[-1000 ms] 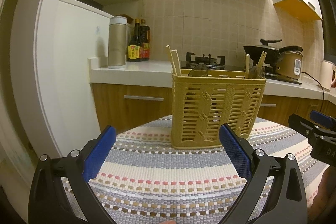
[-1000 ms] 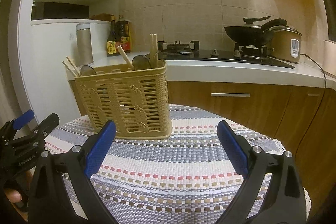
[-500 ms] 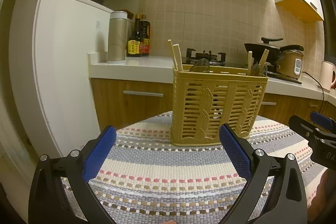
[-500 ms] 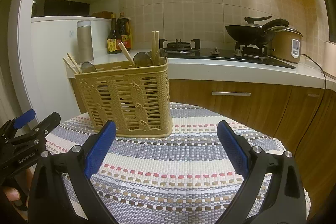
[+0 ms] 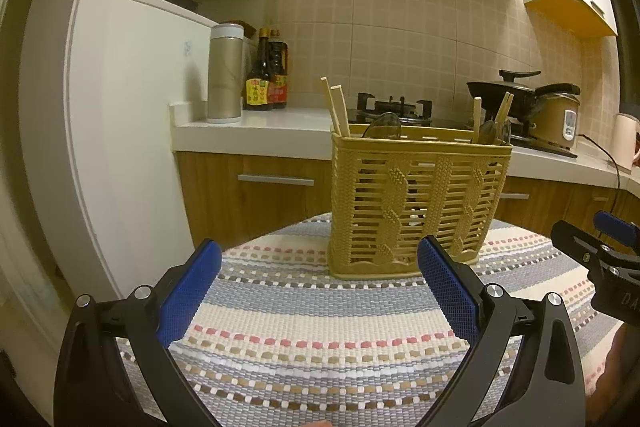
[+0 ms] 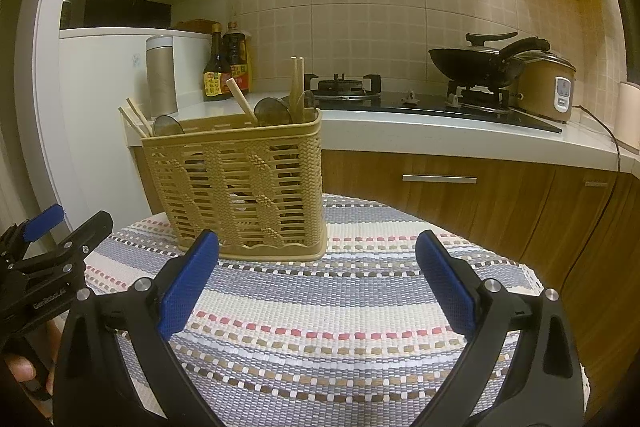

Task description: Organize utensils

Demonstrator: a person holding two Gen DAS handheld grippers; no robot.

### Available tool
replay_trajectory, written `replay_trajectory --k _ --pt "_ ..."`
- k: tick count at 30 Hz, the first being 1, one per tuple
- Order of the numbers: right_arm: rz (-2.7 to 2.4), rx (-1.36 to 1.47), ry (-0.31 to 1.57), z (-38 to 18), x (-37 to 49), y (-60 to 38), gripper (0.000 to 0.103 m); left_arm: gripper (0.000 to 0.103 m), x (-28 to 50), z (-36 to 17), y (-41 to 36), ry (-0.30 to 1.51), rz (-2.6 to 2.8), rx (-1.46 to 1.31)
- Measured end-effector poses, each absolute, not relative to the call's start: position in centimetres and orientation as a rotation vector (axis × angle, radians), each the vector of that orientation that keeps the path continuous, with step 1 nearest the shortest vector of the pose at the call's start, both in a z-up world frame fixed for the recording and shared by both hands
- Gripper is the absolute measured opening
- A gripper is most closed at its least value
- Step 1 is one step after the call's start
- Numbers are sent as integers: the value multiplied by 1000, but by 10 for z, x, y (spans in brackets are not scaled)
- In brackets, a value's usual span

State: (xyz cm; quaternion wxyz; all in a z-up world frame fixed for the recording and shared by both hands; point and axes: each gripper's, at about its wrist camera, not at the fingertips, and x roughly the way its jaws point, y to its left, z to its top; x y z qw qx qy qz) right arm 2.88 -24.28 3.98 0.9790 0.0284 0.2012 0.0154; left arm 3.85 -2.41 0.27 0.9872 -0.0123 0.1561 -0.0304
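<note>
A tan slatted utensil basket (image 5: 416, 203) stands upright on a round table with a striped woven cloth (image 5: 320, 331); it also shows in the right wrist view (image 6: 244, 187). Wooden chopsticks (image 5: 336, 107) and dark spoons (image 5: 384, 125) stick out of its top, in both end compartments. My left gripper (image 5: 318, 263) is open and empty, low over the cloth, short of the basket. My right gripper (image 6: 316, 259) is open and empty, with the basket ahead to its left. Each gripper shows at the edge of the other's view.
Behind the table runs a white kitchen counter (image 5: 256, 131) with wooden drawers, a steel flask (image 5: 224, 75), sauce bottles (image 5: 266, 75), a gas hob (image 6: 348, 87), a wok (image 6: 480, 63) and a rice cooker (image 6: 548, 87). A white fridge (image 5: 132, 131) stands left.
Both grippers have dropped slightly, so the basket sits higher in both views. Both stay open and empty. The basket has not moved.
</note>
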Motion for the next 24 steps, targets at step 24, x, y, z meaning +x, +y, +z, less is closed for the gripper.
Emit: replay_trajectory --k 24 --pt "26 56 410 39 29 -241 95 95 36 4 -24 301 -56 -12"
